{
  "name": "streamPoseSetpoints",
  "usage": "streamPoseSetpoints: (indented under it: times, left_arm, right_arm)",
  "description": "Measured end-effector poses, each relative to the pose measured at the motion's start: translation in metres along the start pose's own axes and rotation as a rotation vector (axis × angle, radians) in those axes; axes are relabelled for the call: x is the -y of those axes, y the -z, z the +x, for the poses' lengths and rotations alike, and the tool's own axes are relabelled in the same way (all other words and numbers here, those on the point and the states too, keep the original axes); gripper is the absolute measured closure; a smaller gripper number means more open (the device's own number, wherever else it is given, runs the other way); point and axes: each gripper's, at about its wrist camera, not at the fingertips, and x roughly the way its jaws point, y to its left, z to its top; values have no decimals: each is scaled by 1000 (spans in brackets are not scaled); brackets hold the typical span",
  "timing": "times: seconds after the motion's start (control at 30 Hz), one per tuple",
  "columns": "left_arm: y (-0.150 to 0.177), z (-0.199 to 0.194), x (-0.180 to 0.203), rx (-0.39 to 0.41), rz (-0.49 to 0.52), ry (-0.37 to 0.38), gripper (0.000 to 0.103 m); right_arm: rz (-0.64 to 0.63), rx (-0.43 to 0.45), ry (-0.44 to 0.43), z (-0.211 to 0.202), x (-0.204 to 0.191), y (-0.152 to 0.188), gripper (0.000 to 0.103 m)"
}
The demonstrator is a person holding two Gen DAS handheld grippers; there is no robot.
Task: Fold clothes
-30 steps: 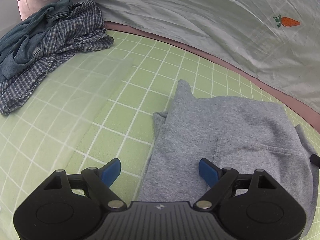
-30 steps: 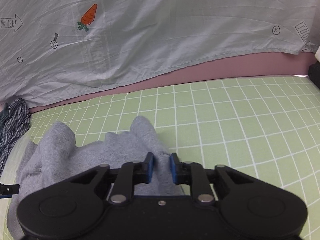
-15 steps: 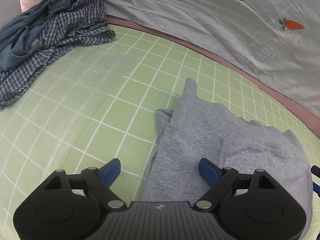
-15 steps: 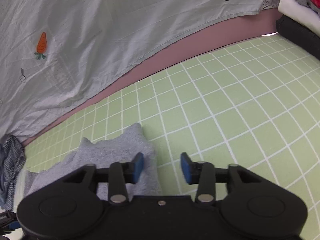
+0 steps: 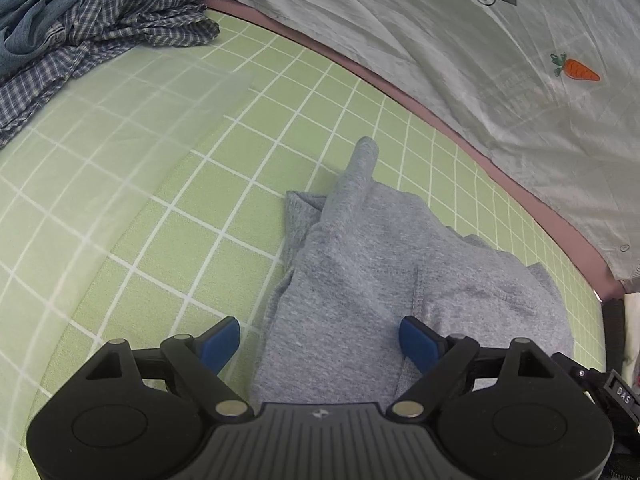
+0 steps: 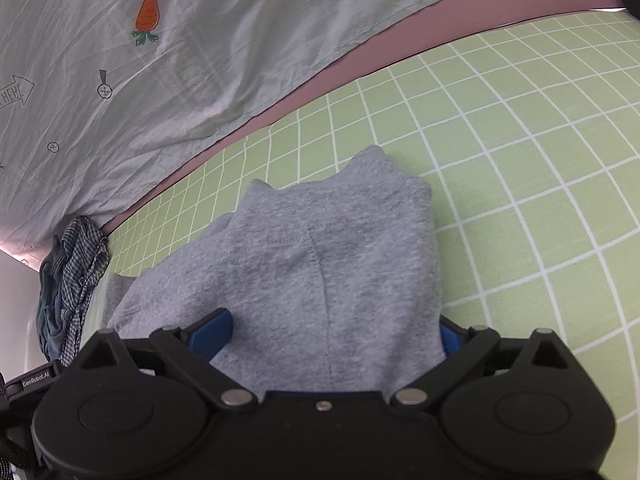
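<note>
"Two grippers were over the grey garment [image 5: 384,280], weren't they?" one observer asked.

"Both, yes. It lay bunched on the green grid mat [image 5: 180,184], with one narrow end poking up toward the pink edge [image 5: 520,192]. The left gripper [image 5: 320,338] stood with its blue pads spread wide, one over bare mat, the other over the cloth, neither pressing on it."

"And the right gripper [image 6: 326,334]?"

"Its jaws were opening, nearly as wide as they go. The grey fabric ran between them and reached up to the body, but the pads did not pinch it."

"What else was on the mat?"

"Some crumpled checked and blue clothes [image 5: 88,20] lay well apart from the garment, at the mat's far corner. Behind hung a pale sheet [image 6: 200,60] printed with a carrot [image 6: 147,14]."
</note>
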Motion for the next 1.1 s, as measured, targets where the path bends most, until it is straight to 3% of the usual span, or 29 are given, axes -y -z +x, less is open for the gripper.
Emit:
streamPoseSetpoints:
  times: [0.1,0.33,0.4,0.63,0.7,0.77,0.8,0.83,0.87,0.93,1.1]
  left_arm:
    - [2,-9,-3,5,25,60,10]
    - [9,15,7,-44,45,61,7]
    - [11,22,13,-38,47,69,1]
    - [15,29,29,-8,50,2,2]
    - [19,29,36,4,60,-21,14]
    - [24,27,44,9,74,-18,49]
    - [27,25,49,13,81,-13,57]
    - [30,23,55,20,100,-18,62]
    - [32,19,62,30,141,-37,65]
    - [38,8,73,51,202,-42,67]
    - [63,-32,95,80,281,57,68]
  right_arm:
    - [-9,-5,-3,0,0,-1,1]
    - [-17,8,2,1,-3,1,0]
    - [-23,8,7,2,-5,0,0]
    - [-31,10,1,4,-9,2,0]
    - [-40,-9,-23,6,-15,2,0]
    - [-77,-41,-43,11,-27,3,0]
    - [-116,-60,-46,13,-35,4,0]
    - [-158,-79,-59,14,-44,6,7]
    - [-173,-86,-74,14,-50,9,32]
    - [-131,-69,-106,8,-58,15,49]
    - [-87,4,-87,-35,-66,32,54]
